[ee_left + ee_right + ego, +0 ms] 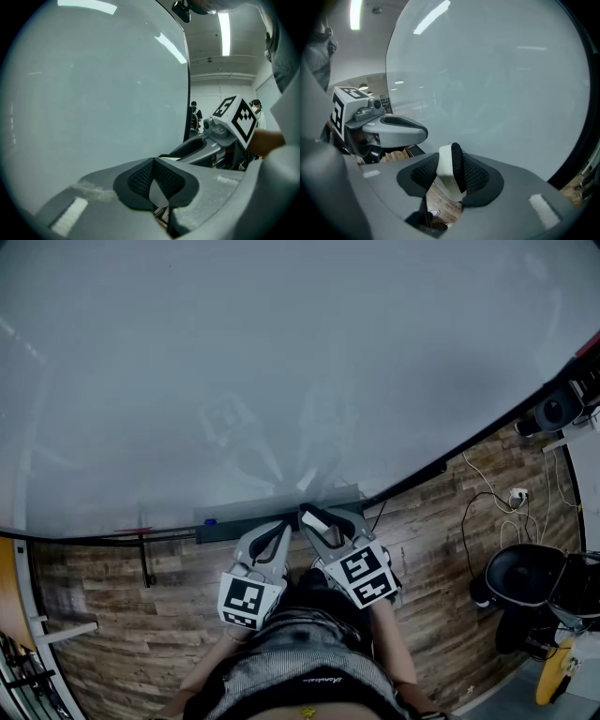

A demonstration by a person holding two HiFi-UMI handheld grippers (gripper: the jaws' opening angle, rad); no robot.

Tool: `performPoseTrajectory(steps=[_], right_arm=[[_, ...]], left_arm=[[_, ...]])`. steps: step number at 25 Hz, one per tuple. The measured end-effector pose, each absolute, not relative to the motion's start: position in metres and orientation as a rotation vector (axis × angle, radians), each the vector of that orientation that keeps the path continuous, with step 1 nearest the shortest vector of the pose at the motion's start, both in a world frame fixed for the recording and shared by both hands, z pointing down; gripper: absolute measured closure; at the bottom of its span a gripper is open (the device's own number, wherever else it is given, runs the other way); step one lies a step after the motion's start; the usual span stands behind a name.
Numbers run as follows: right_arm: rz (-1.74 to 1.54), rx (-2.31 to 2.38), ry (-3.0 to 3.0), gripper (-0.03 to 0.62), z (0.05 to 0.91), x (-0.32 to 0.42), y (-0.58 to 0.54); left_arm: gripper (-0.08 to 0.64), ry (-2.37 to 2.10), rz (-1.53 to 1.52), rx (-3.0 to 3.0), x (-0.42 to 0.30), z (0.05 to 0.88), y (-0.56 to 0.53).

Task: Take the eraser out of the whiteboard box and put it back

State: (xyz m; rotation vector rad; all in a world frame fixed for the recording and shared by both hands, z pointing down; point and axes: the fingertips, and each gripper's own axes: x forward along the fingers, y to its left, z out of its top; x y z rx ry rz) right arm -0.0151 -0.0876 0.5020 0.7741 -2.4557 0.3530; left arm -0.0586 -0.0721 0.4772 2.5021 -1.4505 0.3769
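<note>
The whiteboard [281, 362] fills the space ahead of both grippers, and its lower edge runs just beyond their tips. The whiteboard box [220, 529], a dark narrow ledge on that edge, stretches away to the left of the right gripper [452, 157] and ends a little to its right. Behind and below the grippers lies open wooden floor [441, 549]. The right gripper's jaws stand partly apart, pads pressed on the eraser [445, 166], white body and black felt upright between them, at the box; contact with the box is unclear. The left gripper [153, 161], just beside, has its jaws together and holds nothing.
</note>
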Motion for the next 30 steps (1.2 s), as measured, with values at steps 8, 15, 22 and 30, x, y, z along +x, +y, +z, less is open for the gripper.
performPoseTrajectory(steps=[8, 15, 22, 30], right_arm=[[0.386, 0.778, -2.430, 0.431, 0.515, -0.014, -0.094], [0.391, 0.783, -2.410, 0.431, 0.527, -0.013, -0.095], [0.405, 0.788, -2.400, 0.431, 0.534, -0.013, -0.096], [0.409, 0.793, -2.406, 0.431, 0.536, -0.011, -0.097]], left_arm=[[0.560, -1.441, 0.383, 2.503, -0.057, 0.475, -0.079], [0.560, -1.435, 0.385, 2.502, -0.056, 0.476, -0.080], [0.560, -1.428, 0.389, 2.502, -0.056, 0.477, -0.079], [0.560, -1.419, 0.388, 2.508, -0.055, 0.477, -0.081]])
